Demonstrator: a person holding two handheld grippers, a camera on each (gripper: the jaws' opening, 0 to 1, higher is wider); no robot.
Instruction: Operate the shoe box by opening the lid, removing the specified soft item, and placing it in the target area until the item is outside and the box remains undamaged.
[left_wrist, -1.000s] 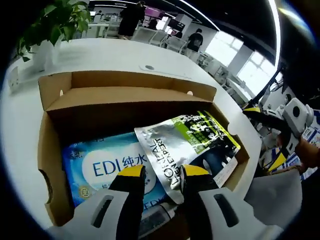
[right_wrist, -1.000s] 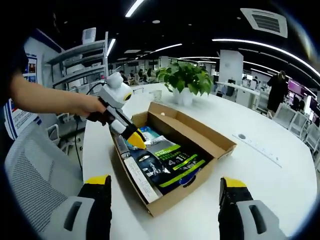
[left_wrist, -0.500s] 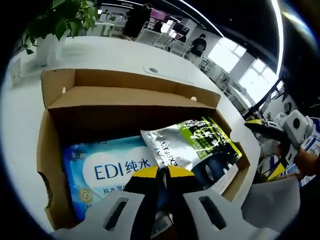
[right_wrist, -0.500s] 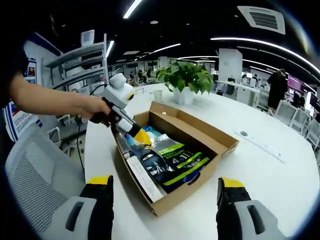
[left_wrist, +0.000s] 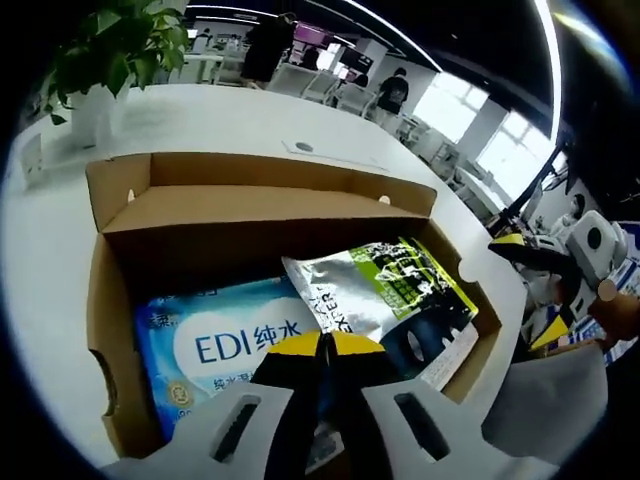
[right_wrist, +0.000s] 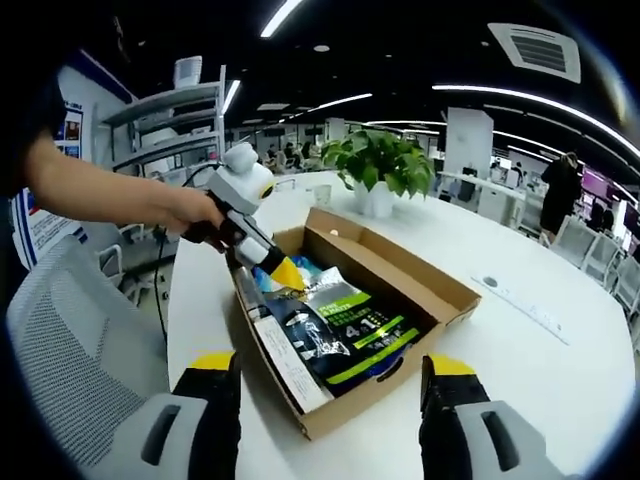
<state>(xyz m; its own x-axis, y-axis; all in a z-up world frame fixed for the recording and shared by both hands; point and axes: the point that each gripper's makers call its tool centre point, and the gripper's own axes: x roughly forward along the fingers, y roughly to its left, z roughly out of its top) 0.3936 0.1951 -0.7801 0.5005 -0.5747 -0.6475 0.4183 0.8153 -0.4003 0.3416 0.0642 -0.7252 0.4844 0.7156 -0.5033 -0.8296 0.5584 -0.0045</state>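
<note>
Since a second ago the left tongs (left_wrist: 322, 345) have closed from spread to clenched on the silver-green pouch's (left_wrist: 385, 290) near corner; the right tongs (right_wrist: 325, 367) stay wide apart over the surface (right_wrist: 520, 340). The pouch lies in the open box (left_wrist: 240, 205) beside a blue pack (left_wrist: 215, 335) reading "EDI 纯水". The pouch's own print is too small to read.
</note>
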